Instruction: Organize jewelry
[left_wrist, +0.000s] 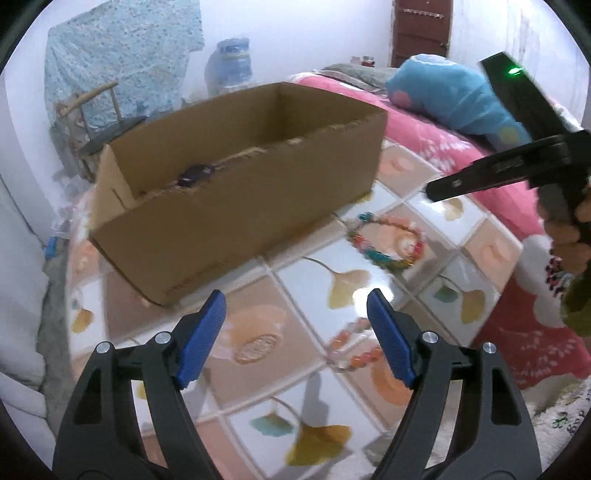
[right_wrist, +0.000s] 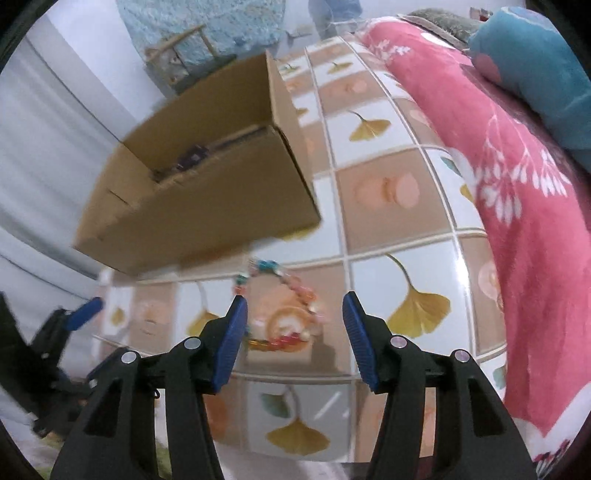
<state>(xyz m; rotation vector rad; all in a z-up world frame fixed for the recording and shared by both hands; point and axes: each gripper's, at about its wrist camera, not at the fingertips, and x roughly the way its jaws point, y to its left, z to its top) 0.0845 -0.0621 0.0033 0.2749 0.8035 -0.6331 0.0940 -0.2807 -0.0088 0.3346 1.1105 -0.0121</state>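
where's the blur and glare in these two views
Left wrist: box edges and both bracelets smeared by motion, a glare spot on the mat. Right wrist: blurrier overall, box and bracelet soft; fisheye bends the mat's grid.

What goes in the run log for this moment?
left gripper: open, empty | right gripper: open, above multicolour bracelet | orange bracelet: on mat | box: dark item inside

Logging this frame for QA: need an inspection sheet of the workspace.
Surface: tile-print mat on a bed.
Job's things: multicolour bracelet and orange bracelet on the mat; box holds a dark item.
Clutter: nothing seen on the mat.
Grippers: left gripper open, empty; right gripper open, empty, over the multicolour bracelet.
Cables: nothing seen.
Surroundings: pink blanket, blue pillow, water jug.
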